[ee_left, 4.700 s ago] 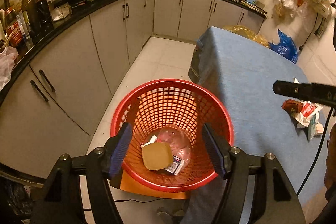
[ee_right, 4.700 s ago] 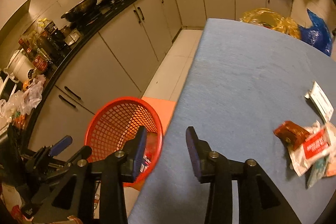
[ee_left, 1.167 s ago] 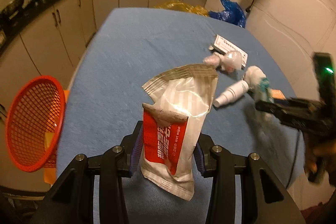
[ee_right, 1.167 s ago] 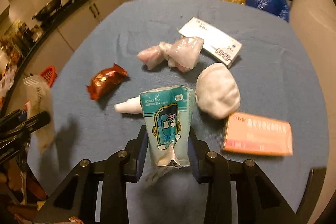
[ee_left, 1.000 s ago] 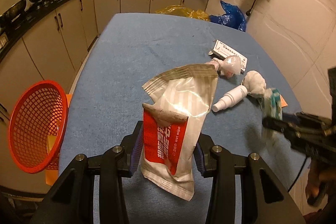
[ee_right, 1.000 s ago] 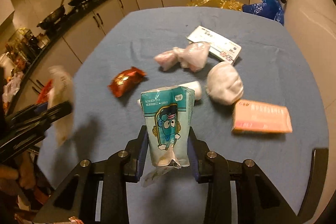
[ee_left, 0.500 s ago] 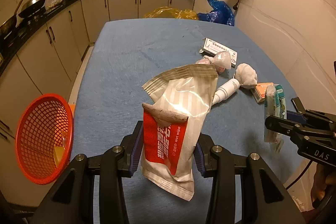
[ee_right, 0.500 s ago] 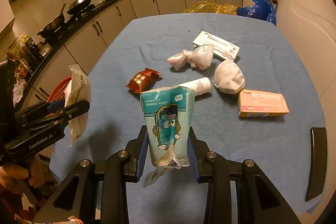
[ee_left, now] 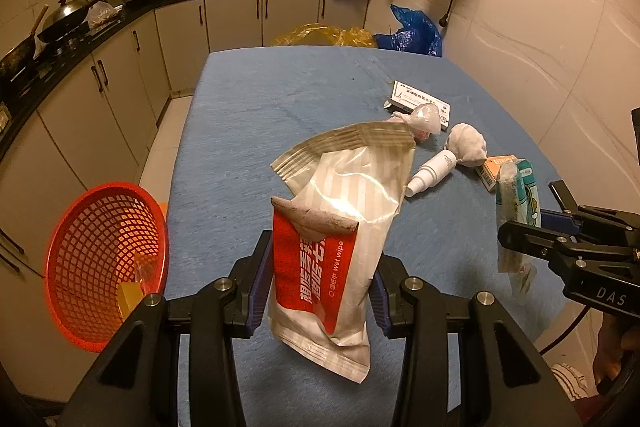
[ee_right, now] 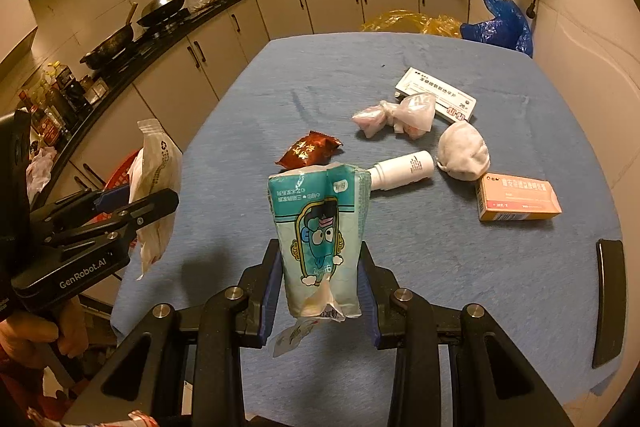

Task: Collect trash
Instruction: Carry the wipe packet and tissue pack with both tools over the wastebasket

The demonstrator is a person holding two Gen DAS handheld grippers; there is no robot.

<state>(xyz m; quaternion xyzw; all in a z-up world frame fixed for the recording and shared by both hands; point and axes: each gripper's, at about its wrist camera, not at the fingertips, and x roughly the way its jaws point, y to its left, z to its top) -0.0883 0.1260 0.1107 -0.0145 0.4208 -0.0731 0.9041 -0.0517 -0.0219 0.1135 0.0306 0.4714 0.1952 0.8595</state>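
My left gripper (ee_left: 318,287) is shut on a red and silver wet-wipe packet (ee_left: 340,227), held upright above the blue table (ee_left: 280,115). My right gripper (ee_right: 320,291) is shut on a teal cartoon pouch (ee_right: 320,227), also lifted over the table. The red mesh basket (ee_left: 100,259) stands on the floor at the table's left side, with a little trash inside. On the cloth lie a brown snack wrapper (ee_right: 310,153), a white bottle (ee_right: 402,169), a knotted plastic bag (ee_right: 396,115), a white wad (ee_right: 462,151), an orange box (ee_right: 518,197) and a white box (ee_right: 436,99).
Kitchen cabinets (ee_left: 120,67) and a dark counter with pans run along the left and back. Blue (ee_left: 414,31) and yellow (ee_left: 320,35) plastic bags sit beyond the table's far end. A person's hand (ee_right: 36,335) grips the left tool's handle. A wall (ee_left: 540,47) closes the right side.
Both grippers have lifted and drawn back from the table with their packets held fast. The table items look smaller and farther, and more of the kitchen shows.
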